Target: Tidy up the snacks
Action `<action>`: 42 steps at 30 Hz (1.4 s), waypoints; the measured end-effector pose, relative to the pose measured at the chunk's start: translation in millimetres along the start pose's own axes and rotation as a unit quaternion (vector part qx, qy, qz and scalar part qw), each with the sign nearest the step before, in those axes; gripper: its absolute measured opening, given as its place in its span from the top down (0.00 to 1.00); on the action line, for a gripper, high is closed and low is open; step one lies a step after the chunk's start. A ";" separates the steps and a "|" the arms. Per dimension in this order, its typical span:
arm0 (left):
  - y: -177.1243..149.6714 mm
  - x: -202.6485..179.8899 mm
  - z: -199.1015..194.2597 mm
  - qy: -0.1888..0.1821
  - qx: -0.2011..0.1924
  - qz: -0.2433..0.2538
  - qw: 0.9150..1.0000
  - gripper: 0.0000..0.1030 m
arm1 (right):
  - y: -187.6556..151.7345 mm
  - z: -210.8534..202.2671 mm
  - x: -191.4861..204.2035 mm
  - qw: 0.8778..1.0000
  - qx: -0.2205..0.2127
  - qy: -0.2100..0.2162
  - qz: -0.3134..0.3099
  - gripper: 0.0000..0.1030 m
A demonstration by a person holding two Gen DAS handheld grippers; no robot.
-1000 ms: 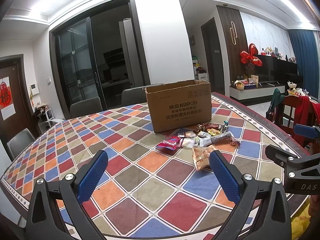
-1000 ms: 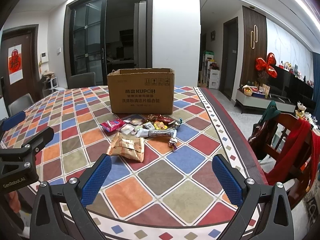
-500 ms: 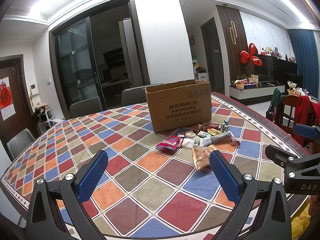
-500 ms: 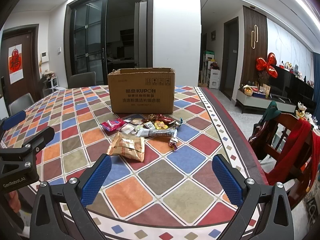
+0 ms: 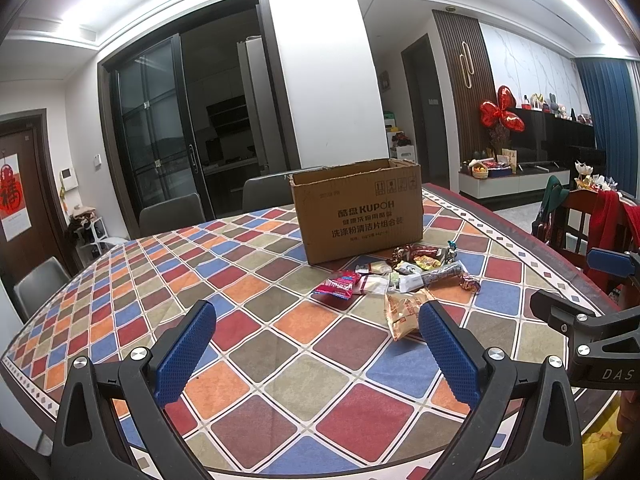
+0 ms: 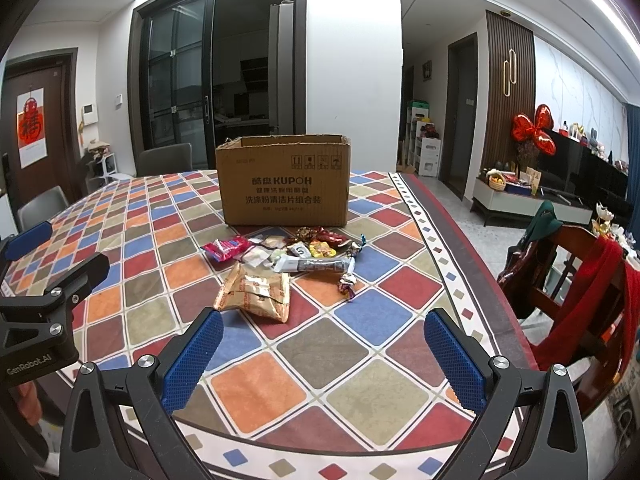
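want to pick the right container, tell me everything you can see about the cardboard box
The cardboard box is plain brown corrugated card, printed with KUPOH, Chinese text and handling symbols on its front. Its top is open; the inside is hidden. It stands upright on the chequered table, just behind the snack pile, apart from both grippers.

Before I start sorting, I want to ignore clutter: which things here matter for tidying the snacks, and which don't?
For the job:
cardboard box
snack pile
tan snack bag
pink packet

Just around:
chairs
red scarf
red balloon
patterned tablecloth
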State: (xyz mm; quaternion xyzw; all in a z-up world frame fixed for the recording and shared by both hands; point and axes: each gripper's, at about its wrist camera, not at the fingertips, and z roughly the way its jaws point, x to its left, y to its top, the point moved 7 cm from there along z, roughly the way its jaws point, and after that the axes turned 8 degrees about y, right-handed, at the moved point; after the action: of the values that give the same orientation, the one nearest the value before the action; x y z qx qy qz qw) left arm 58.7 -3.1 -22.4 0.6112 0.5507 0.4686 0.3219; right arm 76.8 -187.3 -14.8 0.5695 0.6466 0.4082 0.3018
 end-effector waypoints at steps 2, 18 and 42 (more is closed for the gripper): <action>0.2 0.0 -0.4 0.000 0.000 0.000 1.000 0.00 | 0.1 0.2 0.2 1.000 0.000 0.000 0.000 0.01; -4.0 -10.8 5.1 -0.012 0.005 0.012 1.000 0.00 | -9.7 5.1 2.5 1.000 0.006 0.003 0.005 0.01; -7.9 -68.6 95.7 -0.123 0.112 0.026 0.986 0.10 | -3.2 64.4 -27.9 0.998 0.060 0.012 0.027 0.01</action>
State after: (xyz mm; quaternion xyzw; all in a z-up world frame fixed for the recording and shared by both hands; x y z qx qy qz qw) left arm 147.6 -56.8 -78.4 0.7107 0.5398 0.3330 0.3042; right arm 135.0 -203.0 -50.9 0.5986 0.6583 0.3832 0.2479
